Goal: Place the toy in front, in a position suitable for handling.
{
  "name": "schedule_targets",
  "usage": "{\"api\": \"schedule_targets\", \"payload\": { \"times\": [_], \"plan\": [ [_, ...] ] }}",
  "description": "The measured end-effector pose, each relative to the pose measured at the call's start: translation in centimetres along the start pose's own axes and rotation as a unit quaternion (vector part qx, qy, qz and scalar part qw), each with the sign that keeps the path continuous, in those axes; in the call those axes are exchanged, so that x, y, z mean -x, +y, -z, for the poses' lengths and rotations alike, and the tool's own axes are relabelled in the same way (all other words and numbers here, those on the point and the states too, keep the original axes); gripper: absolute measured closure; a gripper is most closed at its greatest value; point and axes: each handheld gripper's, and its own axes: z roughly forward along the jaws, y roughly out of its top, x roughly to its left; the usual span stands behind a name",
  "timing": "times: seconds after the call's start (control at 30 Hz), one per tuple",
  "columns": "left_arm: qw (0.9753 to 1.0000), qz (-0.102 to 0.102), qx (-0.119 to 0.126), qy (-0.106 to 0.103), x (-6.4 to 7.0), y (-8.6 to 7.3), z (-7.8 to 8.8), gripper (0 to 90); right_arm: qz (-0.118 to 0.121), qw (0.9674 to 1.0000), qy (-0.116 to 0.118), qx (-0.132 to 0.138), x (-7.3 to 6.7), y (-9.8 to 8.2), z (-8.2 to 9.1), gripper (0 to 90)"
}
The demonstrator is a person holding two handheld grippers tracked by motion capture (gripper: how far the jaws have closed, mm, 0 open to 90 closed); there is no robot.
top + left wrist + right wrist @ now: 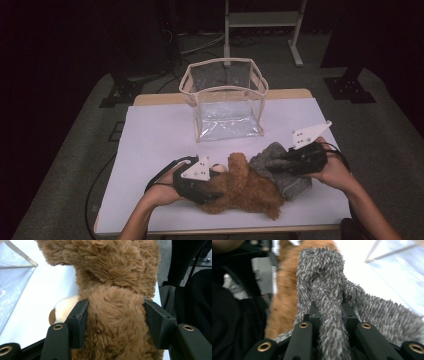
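The brown plush toy [245, 187] lies flat on the white surface [155, 145], near its front edge, with its long axis running roughly left to right and slightly toward the far side at the left end. The left hand-held gripper [212, 182] holds it — in the left gripper view both jaws press into the brown fur [115, 315] from either side, spread about halfway. A cream patch [65, 307] of the toy shows just beside one jaw.

The grey plush toy [280, 167] lies just right of the brown one, touching it, its long axis running from the far left toward the near right. The right hand-held gripper [272, 164] is pinched narrow on a thin grey limb [329, 312], which runs straight out between the jaws.

Behind both toys stands a clear bag [227, 102] with a beige rim, upright, mouth open upward, near the far edge of the surface. A bare strip of surface lies between it and the toys; the left half of the surface is free. No writing can be read anywhere.
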Motion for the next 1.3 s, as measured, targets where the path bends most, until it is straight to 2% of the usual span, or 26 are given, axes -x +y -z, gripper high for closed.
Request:
{"api": "schedule_targets", "payload": {
  "times": [0.13,0.23,0.37,0.57,0.63,0.7,0.8,0.9,0.97,1.07,1.2,1.3],
  "plan": [
    [1.0,0.0,-0.002,-0.003,0.1,0.0,0.0,40.0,0.025,0.9992,0.028,-0.013,-1.5,0.6,-1.9,74.5],
    [1.0,0.003,0.001,0.001,0.1,-0.1,0.0,39.6,0.018,0.9996,0.019,-0.008,-1.0,0.4,-1.3,74.6],
    [1.0,0.004,0.001,0.005,-0.1,0.1,-0.2,39.2,-0.007,1.0,0.001,0.003,-0.1,-0.2,-0.2,74.9],
    [1.0,0.002,-0.004,0.008,-0.1,0.3,-0.2,39.2,0.017,0.9998,0.008,-0.006,-0.8,1.3,-2.1,74.9],
    [0.9999,0.002,-0.006,0.011,-0.1,0.3,-0.1,38.6,0.016,0.9998,0.012,-0.01,-0.8,1.8,-2.8,75.0],
    [0.9999,0.005,-0.006,0.012,-0.2,0.5,0.0,37.2,0.022,0.9994,0.007,-0.025,-0.9,1.7,-3.5,75.1],
    [1.0,0.003,0.0,0.006,-0.3,1.0,0.2,35.2,0.02,0.9993,0.021,-0.022,-1.2,1.4,-3.8,75.2],
    [0.9997,0.01,0.017,-0.01,-0.4,1.8,0.1,31.1,0.028,0.9989,0.028,-0.023,-1.9,1.2,-3.9,75.2],
    [0.9996,0.015,0.018,-0.017,-0.4,2.2,-0.1,29.0,0.038,0.9985,0.03,-0.024,-2.1,1.1,-3.9,75.2],
    [0.9988,0.034,0.02,-0.03,-0.7,2.6,-0.9,26.3,0.038,0.9986,0.028,-0.025,-2.2,1.1,-3.9,75.2],
    [0.9981,0.051,0.02,-0.029,-1.3,2.8,-1.5,25.7,0.041,0.9985,0.031,-0.017,-2.1,0.9,-3.9,75.2],
    [0.9969,0.066,0.029,-0.031,-1.9,2.9,-1.2,22.2,0.044,0.9983,0.034,-0.015,-2.1,0.8,-3.9,75.2]
  ]
}}
